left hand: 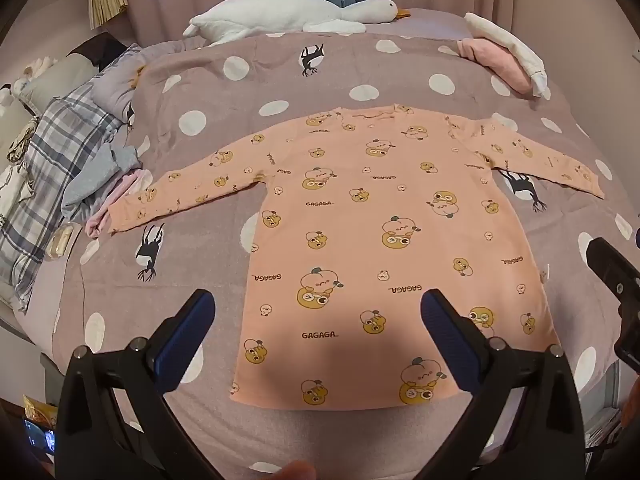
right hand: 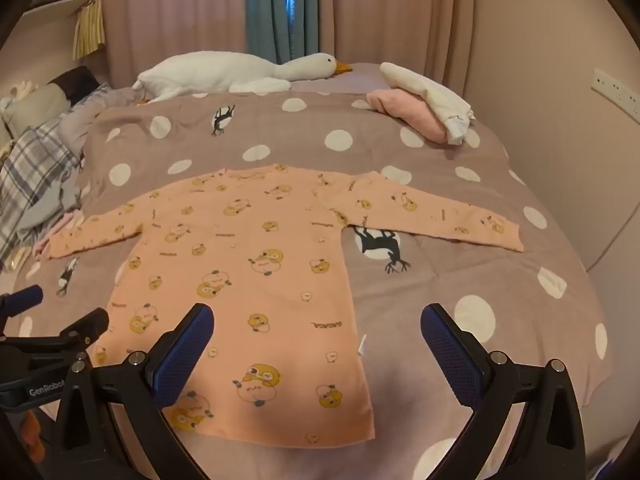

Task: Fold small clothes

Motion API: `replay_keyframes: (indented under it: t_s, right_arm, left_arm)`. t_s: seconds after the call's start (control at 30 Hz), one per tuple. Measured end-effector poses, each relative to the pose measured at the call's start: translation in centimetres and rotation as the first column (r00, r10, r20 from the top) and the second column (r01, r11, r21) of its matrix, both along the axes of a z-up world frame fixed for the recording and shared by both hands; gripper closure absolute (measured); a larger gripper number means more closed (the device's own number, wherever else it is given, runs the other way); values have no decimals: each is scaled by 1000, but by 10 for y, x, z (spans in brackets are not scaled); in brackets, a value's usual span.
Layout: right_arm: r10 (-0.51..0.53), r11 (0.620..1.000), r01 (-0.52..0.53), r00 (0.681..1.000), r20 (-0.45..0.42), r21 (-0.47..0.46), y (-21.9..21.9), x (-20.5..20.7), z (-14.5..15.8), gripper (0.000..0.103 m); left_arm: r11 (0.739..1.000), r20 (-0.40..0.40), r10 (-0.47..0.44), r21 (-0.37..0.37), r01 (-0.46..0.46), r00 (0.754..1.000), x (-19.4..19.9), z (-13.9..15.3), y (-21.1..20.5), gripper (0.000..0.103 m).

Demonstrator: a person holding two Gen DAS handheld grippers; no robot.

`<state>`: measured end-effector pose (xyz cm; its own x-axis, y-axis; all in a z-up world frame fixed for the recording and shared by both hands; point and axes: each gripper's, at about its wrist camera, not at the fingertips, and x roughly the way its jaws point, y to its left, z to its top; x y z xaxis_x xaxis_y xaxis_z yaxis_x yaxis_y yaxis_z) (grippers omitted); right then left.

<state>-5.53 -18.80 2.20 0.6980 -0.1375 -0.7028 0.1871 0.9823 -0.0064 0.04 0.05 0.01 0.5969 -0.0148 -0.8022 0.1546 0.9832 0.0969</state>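
Note:
A small pink long-sleeved shirt [left hand: 360,240] with yellow cartoon prints lies flat on the bed, both sleeves spread out, hem toward me. It also shows in the right wrist view [right hand: 248,280]. My left gripper [left hand: 318,308] is open and empty, above the hem's left part. My right gripper [right hand: 317,320] is open and empty, above the hem's right corner. The right gripper shows at the right edge of the left view [left hand: 612,276]; the left gripper shows at the left edge of the right view [right hand: 52,328].
The bed has a mauve polka-dot cover [left hand: 224,92]. A white goose plush [left hand: 288,16] lies at the far edge. Folded pink and white clothes [left hand: 504,56] lie far right. A plaid blanket and a grey-pink clothes pile [left hand: 92,176] lie left.

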Motion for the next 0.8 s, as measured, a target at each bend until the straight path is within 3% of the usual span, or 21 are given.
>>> replay_keyframes:
  t_s: [0.43,0.8]
  right_arm:
    - [9,1000,-9,1000,10,0,-7,-6,11,1]
    - [7,1000,-7,1000,5,-3,1,0,2,1]
  left_arm:
    - [1000,38,7,21,-8,999,-3,8,-2,0]
    - [1000,60,9,13,-10,998,-3,12,0,0]
